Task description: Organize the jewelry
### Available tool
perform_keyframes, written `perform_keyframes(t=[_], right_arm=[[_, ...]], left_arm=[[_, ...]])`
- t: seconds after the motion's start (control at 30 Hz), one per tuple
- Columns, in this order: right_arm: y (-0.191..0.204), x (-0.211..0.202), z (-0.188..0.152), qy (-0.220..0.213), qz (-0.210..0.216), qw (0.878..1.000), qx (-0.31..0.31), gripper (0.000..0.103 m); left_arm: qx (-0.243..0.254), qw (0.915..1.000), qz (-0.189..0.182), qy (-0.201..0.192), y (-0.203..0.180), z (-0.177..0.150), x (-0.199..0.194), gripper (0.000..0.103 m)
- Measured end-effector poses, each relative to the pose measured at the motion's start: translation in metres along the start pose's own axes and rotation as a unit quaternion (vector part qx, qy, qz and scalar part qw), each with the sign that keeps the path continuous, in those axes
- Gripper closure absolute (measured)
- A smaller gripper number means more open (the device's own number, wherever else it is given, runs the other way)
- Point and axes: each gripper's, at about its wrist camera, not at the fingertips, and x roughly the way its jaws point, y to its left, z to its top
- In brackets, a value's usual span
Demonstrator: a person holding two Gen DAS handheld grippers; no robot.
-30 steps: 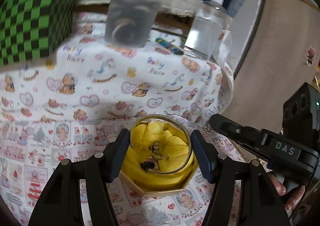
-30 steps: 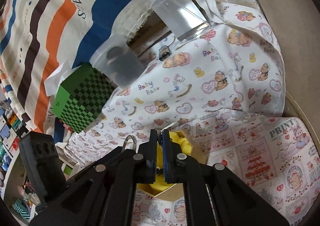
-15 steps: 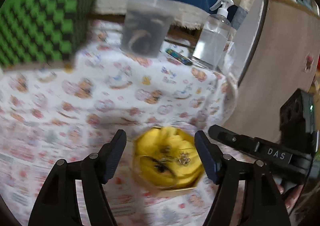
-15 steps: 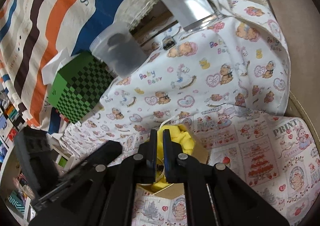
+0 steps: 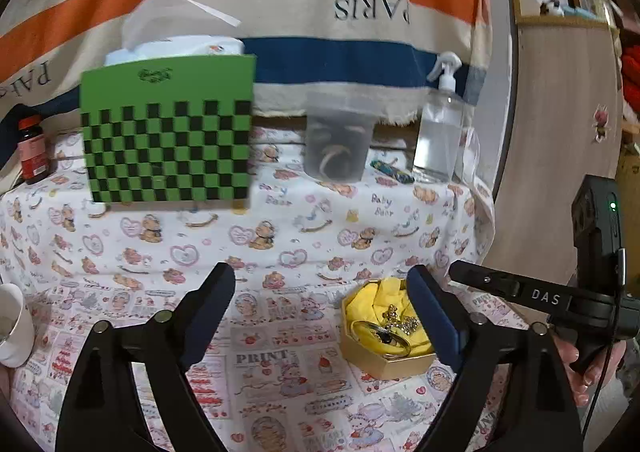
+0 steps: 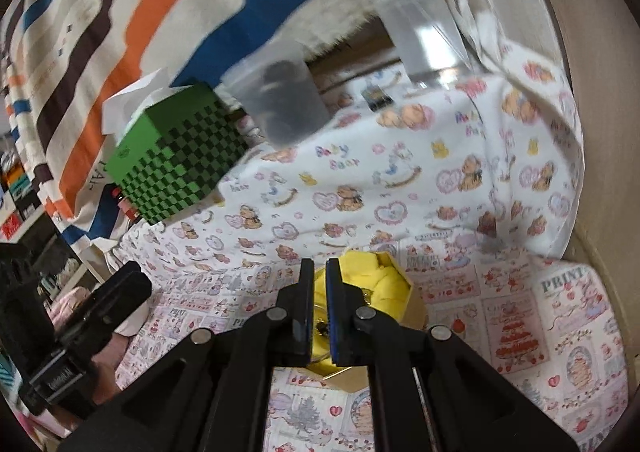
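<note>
A gold hexagonal jewelry box (image 5: 372, 362) lined with yellow cloth (image 5: 362, 310) sits on the printed tablecloth. A thin bangle (image 5: 370, 326) and a small gold chain piece (image 5: 396, 321) lie inside it. My left gripper (image 5: 322, 306) hangs back from the box with its jaws opening wide and nothing between them. Its right finger (image 5: 434, 316) covers the box's right edge. My right gripper (image 6: 319, 268) is shut just in front of the box (image 6: 414, 304), and I see nothing held in it. In the left wrist view its closed tip (image 5: 460, 270) reaches in over the box from the right.
A green checkered box (image 5: 168, 132) with tissues behind it, a cloudy plastic cup (image 5: 340, 144) and a clear spray bottle (image 5: 440, 132) stand along the back. A red-capped bottle (image 5: 32, 148) and a white mug (image 5: 12, 324) are at the left. A wooden panel (image 5: 560, 132) bounds the right side.
My left gripper drew back and up from around the box and its jaws spread wider; the box now lies to its right with the bangle inside. The right gripper stays shut.
</note>
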Motion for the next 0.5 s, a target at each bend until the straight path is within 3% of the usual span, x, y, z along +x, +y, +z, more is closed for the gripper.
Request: perform_keyframes(t=[0.27, 0.33, 0.4, 0.5], right_arm=[[0.034, -0.018, -0.005, -0.049, -0.042, 0.995, -0.078, 0.075], [0.040, -0.019, -0.008, -0.058, -0.058, 0.992, -0.094, 0.052], [0.044, -0.023, -0.013, -0.079, -0.075, 0.988, -0.106, 0.035], [0.045, -0.030, -0.017, -0.109, -0.079, 0.984, -0.114, 0.019]], left_arm=[[0.004, 0.9990, 0.033, -0.030, 0.026, -0.007, -0.023, 0.005], [0.004, 0.9987, 0.038, -0.033, 0.032, -0.010, -0.026, 0.003], [0.001, 0.9987, 0.041, -0.032, 0.038, -0.013, -0.027, 0.002], [-0.006, 0.9979, 0.050, -0.042, 0.045, -0.020, -0.030, 0.001]])
